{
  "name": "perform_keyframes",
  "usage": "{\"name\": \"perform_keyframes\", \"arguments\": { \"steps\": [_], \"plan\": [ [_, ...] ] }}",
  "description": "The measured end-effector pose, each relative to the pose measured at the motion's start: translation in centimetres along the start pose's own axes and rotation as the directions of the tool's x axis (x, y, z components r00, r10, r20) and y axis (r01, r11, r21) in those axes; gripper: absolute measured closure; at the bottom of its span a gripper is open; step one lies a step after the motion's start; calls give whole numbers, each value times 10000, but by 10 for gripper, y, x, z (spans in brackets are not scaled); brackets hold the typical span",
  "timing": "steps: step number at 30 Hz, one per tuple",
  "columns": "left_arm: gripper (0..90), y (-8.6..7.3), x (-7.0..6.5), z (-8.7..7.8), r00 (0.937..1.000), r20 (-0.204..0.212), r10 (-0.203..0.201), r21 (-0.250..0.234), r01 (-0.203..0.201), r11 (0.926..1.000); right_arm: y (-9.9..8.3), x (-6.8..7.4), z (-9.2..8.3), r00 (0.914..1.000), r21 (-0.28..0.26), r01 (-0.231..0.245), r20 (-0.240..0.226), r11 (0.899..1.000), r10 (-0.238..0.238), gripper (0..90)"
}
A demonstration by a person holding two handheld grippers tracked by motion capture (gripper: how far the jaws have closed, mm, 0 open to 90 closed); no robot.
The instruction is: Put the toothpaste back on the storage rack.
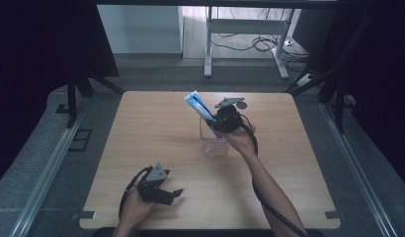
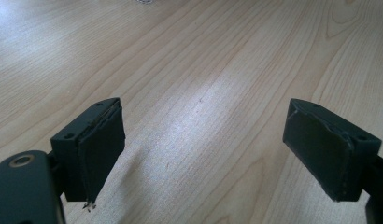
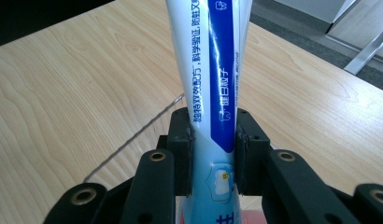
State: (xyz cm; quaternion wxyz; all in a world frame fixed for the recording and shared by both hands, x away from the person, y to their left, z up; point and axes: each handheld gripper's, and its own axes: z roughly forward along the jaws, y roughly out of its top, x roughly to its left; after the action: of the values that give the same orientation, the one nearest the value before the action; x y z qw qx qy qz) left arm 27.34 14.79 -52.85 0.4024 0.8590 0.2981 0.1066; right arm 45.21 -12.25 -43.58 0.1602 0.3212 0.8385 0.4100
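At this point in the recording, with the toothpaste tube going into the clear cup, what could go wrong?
1. The clear cup stands free on the table; the left hand-held gripper rests open, far from it, so a nudge could tip it.
2. The toothpaste tube leans, clamped low by the right hand-held gripper; its long top end might topple the cup once released.

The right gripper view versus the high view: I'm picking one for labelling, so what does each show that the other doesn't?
The right gripper view alone gives the printed text on the toothpaste tube and the pads pressing its two sides. The high view alone gives the clear container under the tube, the left tongs open near the table's front edge, and the floor beyond. Both show the right tongs gripping the tube above the wooden table.
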Motion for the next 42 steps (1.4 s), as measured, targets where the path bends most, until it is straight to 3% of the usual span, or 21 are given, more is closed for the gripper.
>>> {"name": "perform_keyframes", "arguments": {
  "steps": [18, 42],
  "plan": [
    [131, 0, -1, 2, 10000, 40, 78, 150, -78, 9999, -12, -1, 2, 9992, 185, 205, -361, 9996, -198, 710],
    [131, 0, -2, 3, 9998, 77, 158, 235, -160, 9996, -14, -5, 0, 9981, 986, -81, -602, 9951, 140, 692]
  ]
}}
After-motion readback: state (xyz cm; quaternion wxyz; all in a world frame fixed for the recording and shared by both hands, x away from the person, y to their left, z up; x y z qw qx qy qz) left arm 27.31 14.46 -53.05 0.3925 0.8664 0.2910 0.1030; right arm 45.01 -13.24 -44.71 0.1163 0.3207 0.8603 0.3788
